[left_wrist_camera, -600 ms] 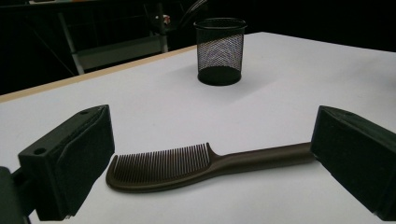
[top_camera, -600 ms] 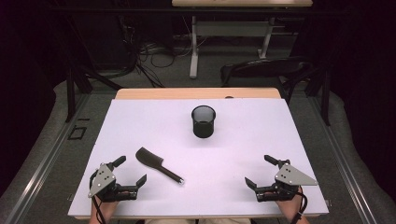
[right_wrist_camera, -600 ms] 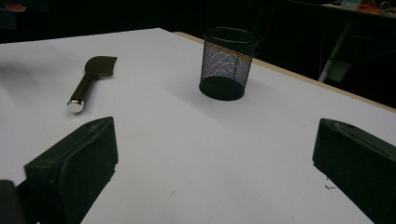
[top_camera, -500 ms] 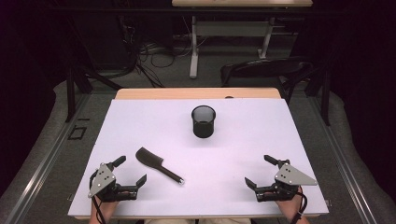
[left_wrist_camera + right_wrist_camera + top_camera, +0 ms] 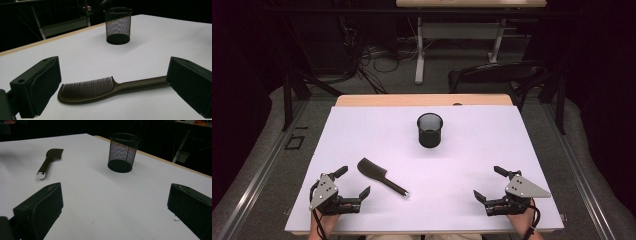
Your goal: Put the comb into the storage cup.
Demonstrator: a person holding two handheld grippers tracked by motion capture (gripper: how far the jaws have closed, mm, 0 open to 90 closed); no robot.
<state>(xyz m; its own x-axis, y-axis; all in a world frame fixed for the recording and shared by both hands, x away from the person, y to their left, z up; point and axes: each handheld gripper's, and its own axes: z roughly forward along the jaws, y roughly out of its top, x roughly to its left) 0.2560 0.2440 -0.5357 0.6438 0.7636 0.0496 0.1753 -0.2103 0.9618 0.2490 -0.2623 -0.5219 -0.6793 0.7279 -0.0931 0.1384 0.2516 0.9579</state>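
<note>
A dark chair (image 5: 492,75) stands behind the white table (image 5: 492,135)

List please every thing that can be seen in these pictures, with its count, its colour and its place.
comb: 1, dark brown, lying flat at the near left of the table, just ahead of the left gripper
mesh cup: 1, black, upright near the table's middle, empty as far as shows
table: 1, white top with a wooden far edge
chair: 1, black, beyond the table's far right
left gripper: 1, black, near left corner, jaws open
right gripper: 1, black, near right corner, jaws open
</note>
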